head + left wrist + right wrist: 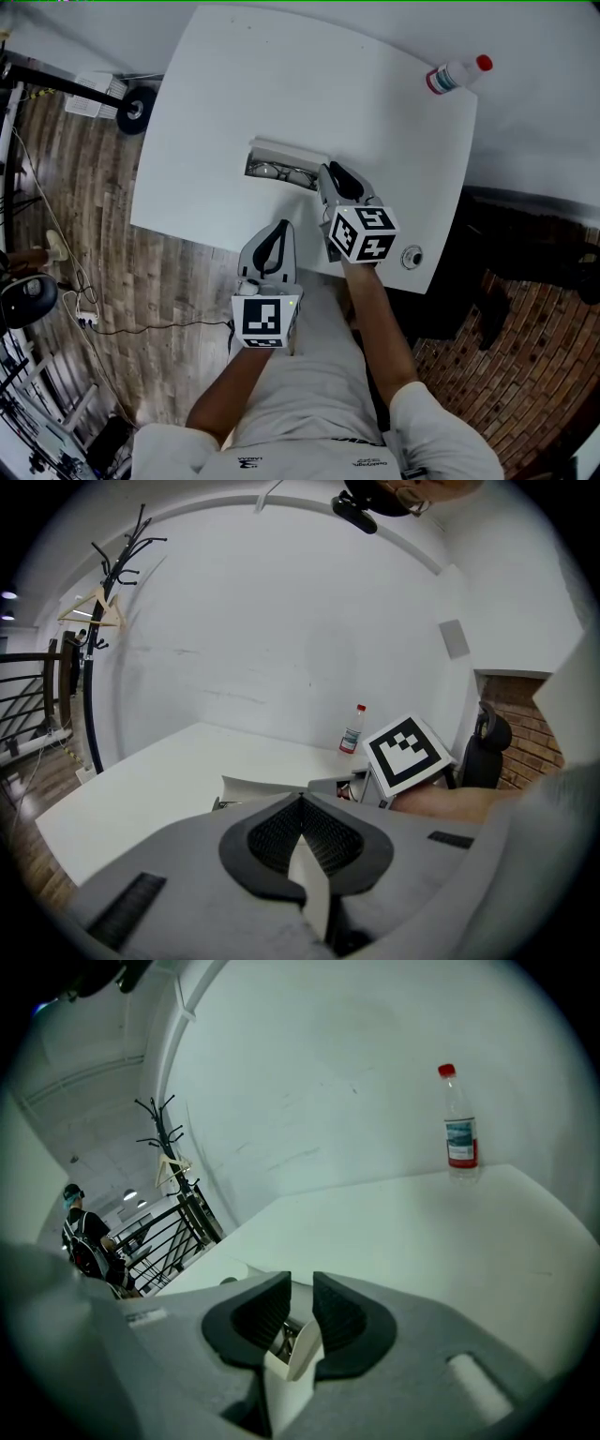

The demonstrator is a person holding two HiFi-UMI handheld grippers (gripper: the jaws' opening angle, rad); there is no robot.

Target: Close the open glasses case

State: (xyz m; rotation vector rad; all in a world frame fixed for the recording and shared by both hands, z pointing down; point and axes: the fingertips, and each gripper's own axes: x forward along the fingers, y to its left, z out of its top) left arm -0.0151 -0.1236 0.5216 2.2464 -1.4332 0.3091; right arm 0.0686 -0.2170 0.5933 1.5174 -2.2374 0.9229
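Note:
The white glasses case (281, 161) lies open in the middle of the white table (394, 159), lid raised at its far side and a pair of glasses inside. My right gripper (330, 172) sits at the case's right end; in its own view the jaws (300, 1312) stand a narrow gap apart, with the case (223, 1271) low and left and metal of the glasses showing through the gap. My left gripper (278, 231) hovers over the table's near edge, short of the case (267, 787), pads pressed together (302, 808) on nothing.
A clear bottle (457, 75) with a red cap stands at the table's far right corner. A small round fitting (411, 257) sits by the near right edge. A black office chair (489, 747) stands to the right. Wood floor and cables lie left.

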